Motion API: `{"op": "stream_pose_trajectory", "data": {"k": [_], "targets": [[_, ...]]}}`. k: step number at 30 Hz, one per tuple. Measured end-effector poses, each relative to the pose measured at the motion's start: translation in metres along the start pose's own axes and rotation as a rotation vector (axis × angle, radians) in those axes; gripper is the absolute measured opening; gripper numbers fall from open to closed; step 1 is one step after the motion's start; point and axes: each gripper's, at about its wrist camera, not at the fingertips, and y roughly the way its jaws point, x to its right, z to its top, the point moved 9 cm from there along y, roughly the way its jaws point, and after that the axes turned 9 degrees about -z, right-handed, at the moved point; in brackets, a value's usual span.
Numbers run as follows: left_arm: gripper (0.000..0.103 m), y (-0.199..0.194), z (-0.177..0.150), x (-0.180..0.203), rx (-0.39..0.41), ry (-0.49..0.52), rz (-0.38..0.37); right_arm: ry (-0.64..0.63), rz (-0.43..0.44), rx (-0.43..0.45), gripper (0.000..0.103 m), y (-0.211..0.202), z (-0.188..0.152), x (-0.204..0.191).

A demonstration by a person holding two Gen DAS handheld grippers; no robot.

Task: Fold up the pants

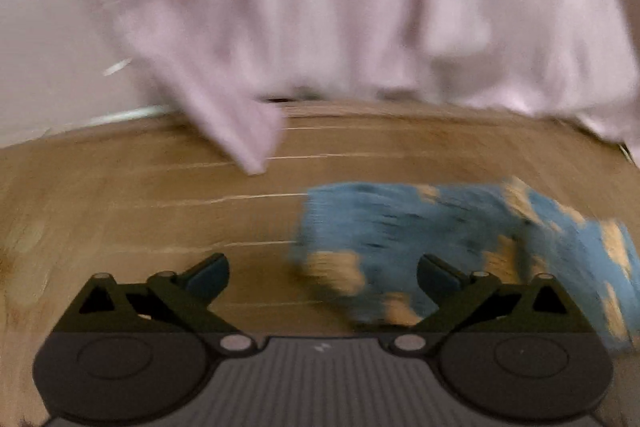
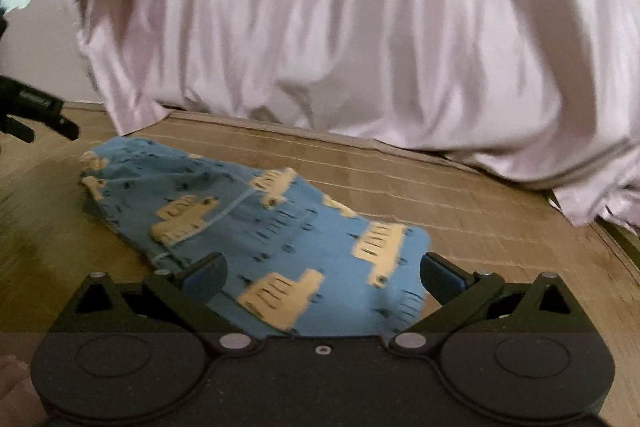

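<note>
Small blue pants (image 2: 256, 227) with a cream animal print lie in a folded bundle on the tan mat (image 2: 480, 211). My right gripper (image 2: 323, 273) is open and empty, with its fingers just above the near edge of the pants. In the blurred left wrist view the pants (image 1: 420, 227) lie to the right. My left gripper (image 1: 323, 273) is open and empty over the mat (image 1: 140, 207), left of the pants; its right finger (image 1: 438, 277) overlaps their near edge. The left gripper also shows at the left edge of the right wrist view (image 2: 36, 115).
A pale pink sheet (image 2: 340, 27) hangs in folds behind the mat and drapes onto its far edge. In the left wrist view a corner of the sheet (image 1: 248, 135) points down onto the mat. The mat's edge (image 2: 616, 243) curves away at the right.
</note>
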Motion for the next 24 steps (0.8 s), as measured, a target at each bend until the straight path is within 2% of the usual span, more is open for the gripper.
{"op": "stream_pose_trajectory", "data": {"k": [2,3,6,9,14,16,18,22,24], "targets": [[0.102,0.003,-0.004,-0.022,0.029,-0.102,0.007,-0.006,0.031,-0.004,0.102,0.006,0.0,-0.013],[0.099,0.006,-0.006,-0.028,0.024,-0.134,-0.02,-0.003,0.05,-0.011,0.102,0.01,-0.001,-0.02],[0.086,0.024,-0.006,-0.031,0.0,-0.171,-0.105,0.019,0.09,-0.026,0.102,0.015,-0.002,-0.035],[0.081,0.039,-0.005,-0.03,-0.003,-0.208,-0.143,0.03,0.114,-0.014,0.102,0.016,0.003,-0.045],[0.067,0.065,-0.008,-0.026,-0.038,-0.24,-0.189,0.049,0.079,-0.016,0.102,0.03,0.009,-0.047],[0.056,0.073,-0.01,-0.026,-0.058,-0.263,-0.199,0.057,0.06,-0.029,0.102,0.038,0.009,-0.047],[0.049,0.075,-0.011,-0.027,-0.047,-0.264,-0.185,0.078,0.052,-0.03,0.102,0.045,0.011,-0.048],[0.048,0.076,-0.013,-0.025,-0.056,-0.237,-0.16,0.083,0.072,-0.021,0.102,0.052,0.015,-0.055],[0.049,0.074,-0.014,-0.026,-0.057,-0.263,-0.162,0.078,0.088,-0.01,0.102,0.053,0.017,-0.06]]}}
